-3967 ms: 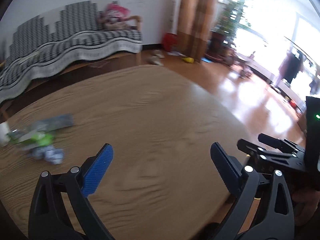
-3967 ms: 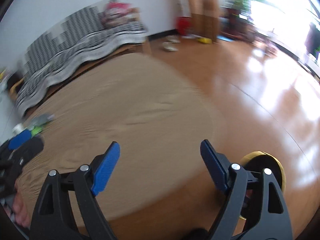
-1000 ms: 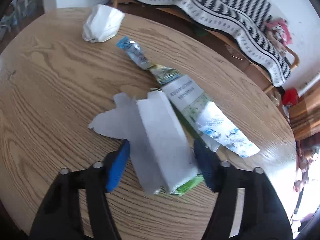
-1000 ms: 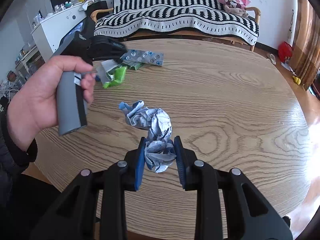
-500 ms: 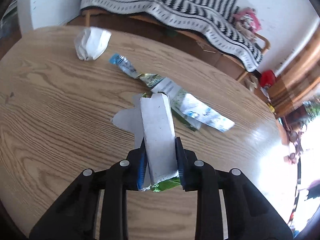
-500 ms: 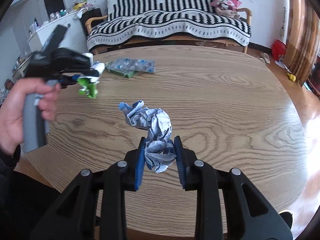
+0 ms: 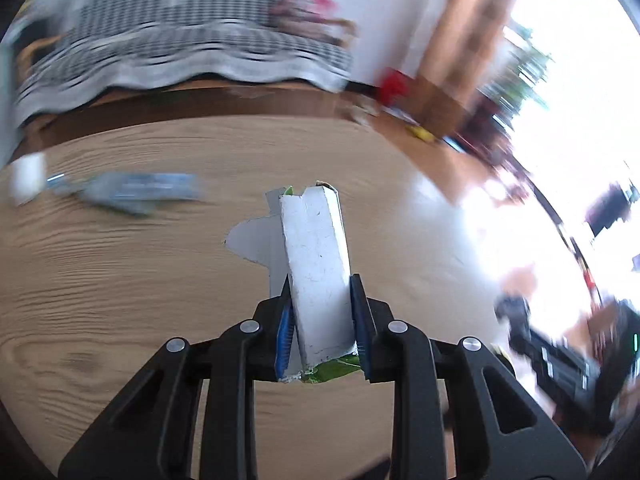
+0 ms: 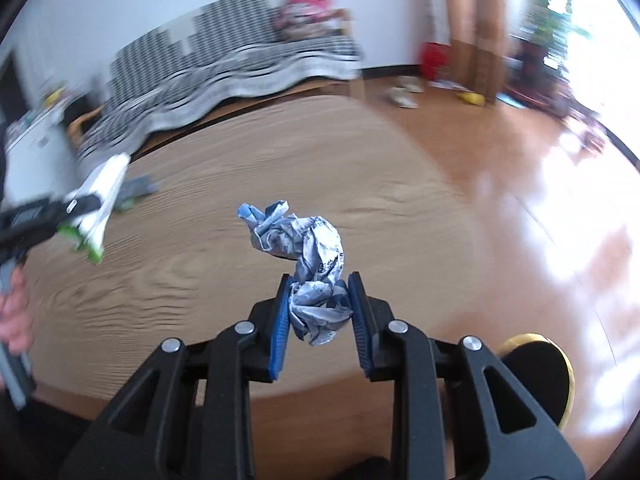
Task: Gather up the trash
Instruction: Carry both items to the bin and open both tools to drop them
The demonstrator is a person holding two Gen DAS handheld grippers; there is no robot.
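1. Left gripper [image 7: 322,332]: clenched on a flattened white carton [image 7: 318,272] with a green printed edge at the bottom; carton is off the table, sticking forward between the blue pads.
2. Right gripper [image 8: 320,320]: clenched on a crumpled blue-and-white wrapper [image 8: 308,256], also lifted clear of the tabletop.
3. Right wrist view also catches the left gripper [image 8: 80,204] at far left, carton [image 8: 102,204] in its grip, with the person's hand [image 8: 14,316] on the handle.
4. Round wooden table [image 7: 120,280] sits below both grippers. Both views are motion-blurred.
5. Left on the table, farther back: a blue-grey foil wrapper [image 7: 136,192] and a white crumpled piece [image 7: 26,178] near the far left edge. Blurred, can't say more.
6. Yellow-rimmed round thing [image 8: 536,376] low at right beyond the table edge, possibly a bin; can't tell.
7. Background: striped sofa [image 7: 180,52], wood floor.
8. Progress, my read: two pieces picked up, none dropped off yet; at least two pieces still to collect. Roughly the halfway carry stage.
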